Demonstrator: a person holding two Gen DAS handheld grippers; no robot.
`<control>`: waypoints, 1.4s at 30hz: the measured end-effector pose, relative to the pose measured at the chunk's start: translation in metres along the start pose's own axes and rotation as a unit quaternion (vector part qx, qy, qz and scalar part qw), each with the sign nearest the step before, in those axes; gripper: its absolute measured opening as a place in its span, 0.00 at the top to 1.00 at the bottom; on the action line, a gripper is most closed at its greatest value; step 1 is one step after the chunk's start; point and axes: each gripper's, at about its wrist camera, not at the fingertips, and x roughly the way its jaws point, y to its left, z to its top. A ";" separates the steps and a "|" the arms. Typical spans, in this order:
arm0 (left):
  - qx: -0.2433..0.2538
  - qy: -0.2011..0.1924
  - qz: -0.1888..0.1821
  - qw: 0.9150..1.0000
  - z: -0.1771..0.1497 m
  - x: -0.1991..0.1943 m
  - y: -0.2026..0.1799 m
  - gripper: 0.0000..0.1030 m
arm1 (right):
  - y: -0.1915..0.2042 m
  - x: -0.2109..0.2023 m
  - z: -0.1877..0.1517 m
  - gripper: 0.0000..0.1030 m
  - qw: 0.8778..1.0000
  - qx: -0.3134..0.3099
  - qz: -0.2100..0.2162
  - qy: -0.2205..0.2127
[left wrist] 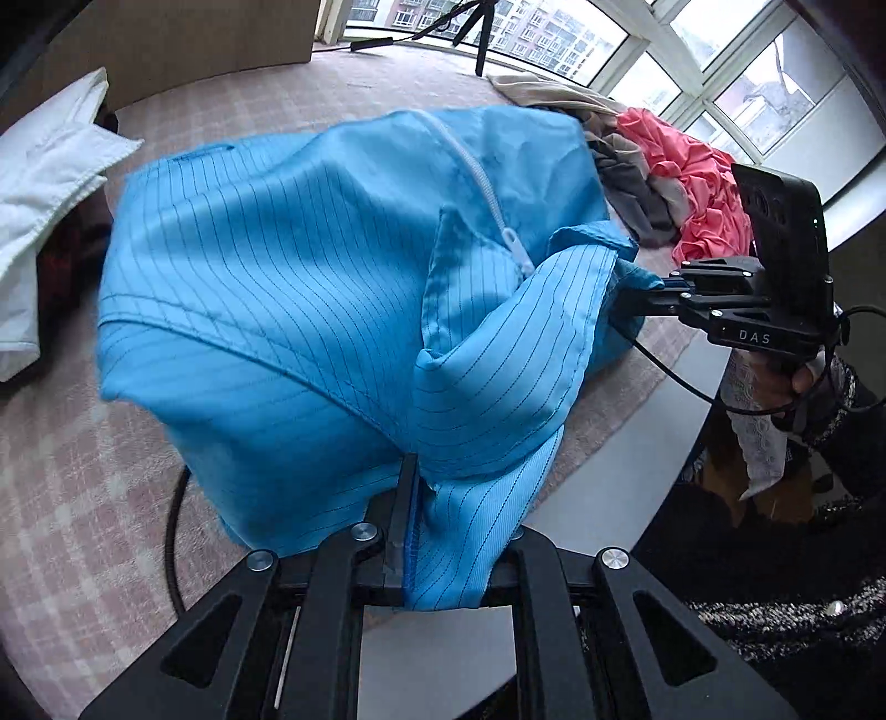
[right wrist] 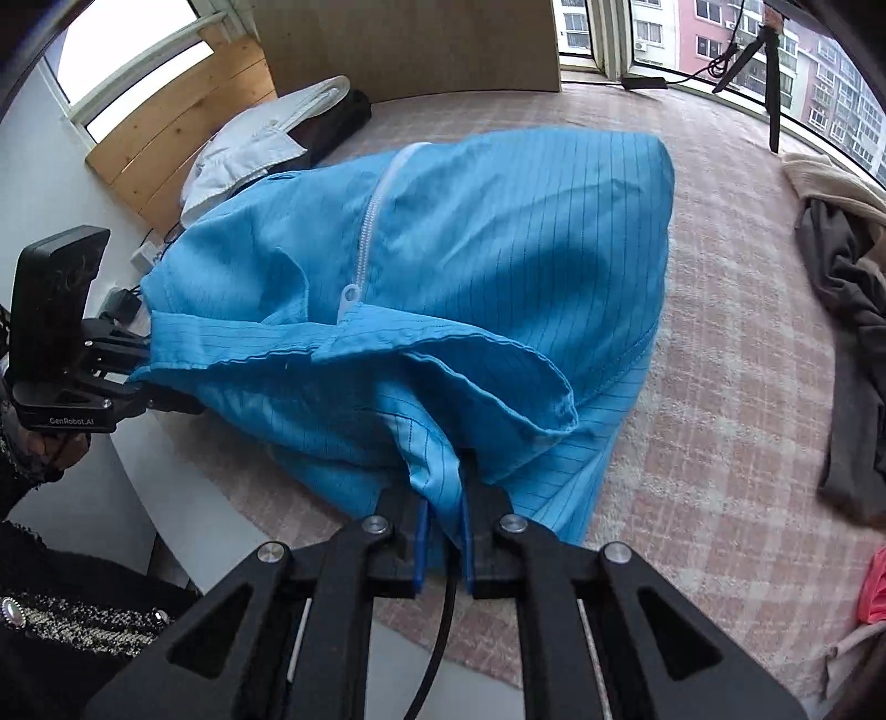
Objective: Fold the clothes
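A blue pinstriped garment [left wrist: 288,288] with a white zipper [left wrist: 482,183] is held up over the pink checked cover [left wrist: 83,471]. My left gripper [left wrist: 415,498] is shut on its collar edge at the bottom of the left wrist view. My right gripper [left wrist: 637,293] is shut on the other end of the collar at the right. In the right wrist view the same garment [right wrist: 498,232] hangs from my right gripper [right wrist: 446,498], with the zipper [right wrist: 368,221] running up the middle. The left gripper [right wrist: 144,376] grips the cloth at the left.
A white garment [left wrist: 50,183] lies at the left over something dark. A pile of grey [left wrist: 637,183] and pink clothes [left wrist: 703,183] lies at the right by the window. A tripod [left wrist: 476,27] stands at the back. A black cable [left wrist: 174,531] runs under the garment.
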 end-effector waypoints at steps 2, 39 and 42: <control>0.011 -0.005 -0.010 1.000 -0.007 -0.029 -0.002 0.81 | 0.009 -0.024 -0.002 0.82 0.999 -0.029 0.011 0.008; -0.132 0.006 0.013 0.991 -0.004 -0.011 0.087 0.44 | -0.002 -0.059 -0.025 0.70 0.996 0.068 0.024 -0.053; -0.132 0.009 -0.005 0.991 -0.008 0.003 0.071 0.53 | -0.009 -0.056 -0.030 0.67 0.993 0.107 0.015 -0.058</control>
